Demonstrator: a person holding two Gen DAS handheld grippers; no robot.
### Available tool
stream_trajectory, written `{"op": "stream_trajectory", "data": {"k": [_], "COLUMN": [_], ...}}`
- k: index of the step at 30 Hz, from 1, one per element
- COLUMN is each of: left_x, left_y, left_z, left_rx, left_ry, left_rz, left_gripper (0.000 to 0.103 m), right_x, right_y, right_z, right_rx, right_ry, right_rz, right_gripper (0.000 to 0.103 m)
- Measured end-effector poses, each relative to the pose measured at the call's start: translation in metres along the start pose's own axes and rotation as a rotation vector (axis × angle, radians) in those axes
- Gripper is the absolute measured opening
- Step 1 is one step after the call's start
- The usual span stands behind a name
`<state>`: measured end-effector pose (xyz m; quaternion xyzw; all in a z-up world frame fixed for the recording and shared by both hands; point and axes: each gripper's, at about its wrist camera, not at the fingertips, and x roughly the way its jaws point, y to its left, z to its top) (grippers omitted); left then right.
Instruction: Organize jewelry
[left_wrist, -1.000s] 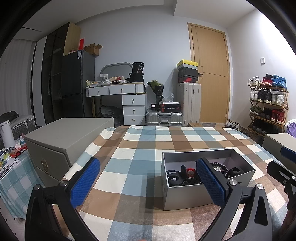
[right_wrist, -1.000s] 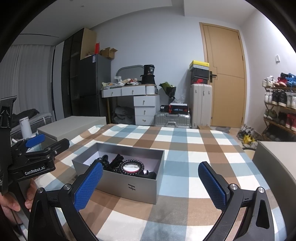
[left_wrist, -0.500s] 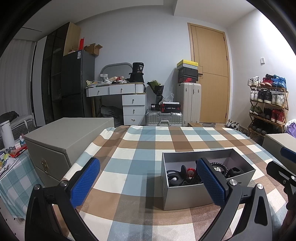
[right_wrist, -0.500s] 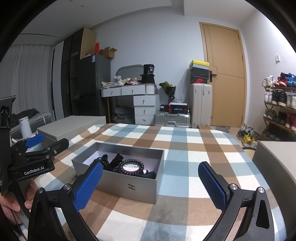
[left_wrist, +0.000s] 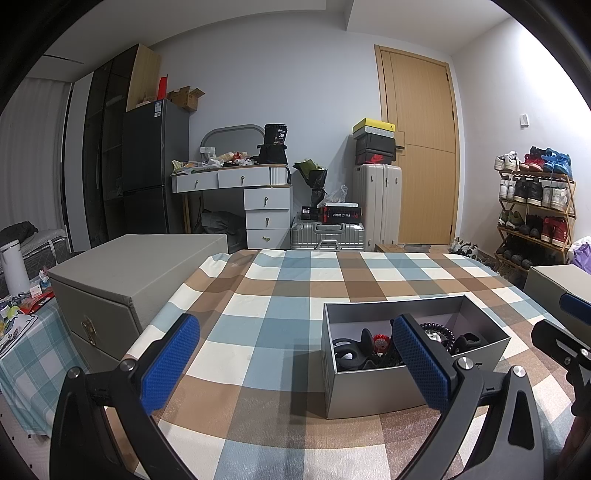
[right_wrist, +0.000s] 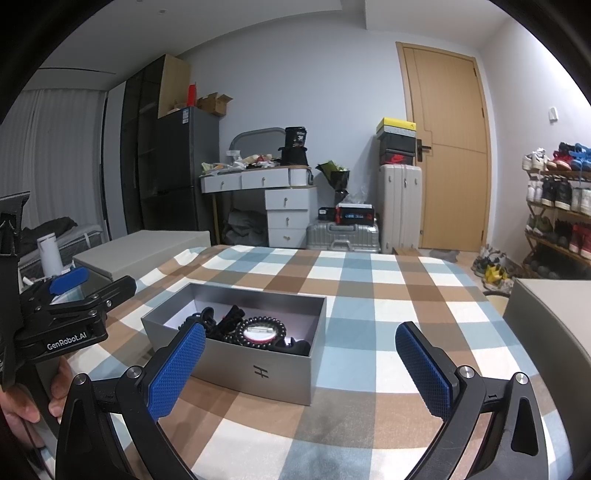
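Low in the right of the left wrist view, the open grey box (left_wrist: 388, 387) sits on the checked tablecloth (left_wrist: 280, 317), holding a dark tangle of jewelry (left_wrist: 373, 347); the left gripper (left_wrist: 295, 363) hangs above the cloth, blue pads spread wide and empty. Centre-left in the right wrist view, a beaded bracelet (right_wrist: 261, 331) shows inside the box, and the right gripper (right_wrist: 301, 367) is likewise spread, gripping nothing.

Even, soft indoor light, sharp focus, box (left_wrist: 388, 391) casts short shadow toward tablecloth's (left_wrist: 280, 314) left edge, heavy fisheye bending, black vignette corners.
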<state>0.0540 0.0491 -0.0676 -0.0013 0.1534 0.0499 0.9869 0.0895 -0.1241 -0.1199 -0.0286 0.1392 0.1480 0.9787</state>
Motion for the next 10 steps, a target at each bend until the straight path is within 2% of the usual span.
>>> {"op": "stream_trajectory", "data": {"k": [10], "left_x": [0.0017], "left_y": [-0.0025], "left_z": [-0.0002], "left_rx": [0.008], "left_ry": [0.004], "left_rz": [-0.002], "left_gripper": [0.102], "right_x": [0.0006], "right_y": [-0.0002], "right_z": [0.001], "right_rx": [0.001], "right_ry": [0.001], "right_rz": [0.001], "right_gripper": [0.103]}}
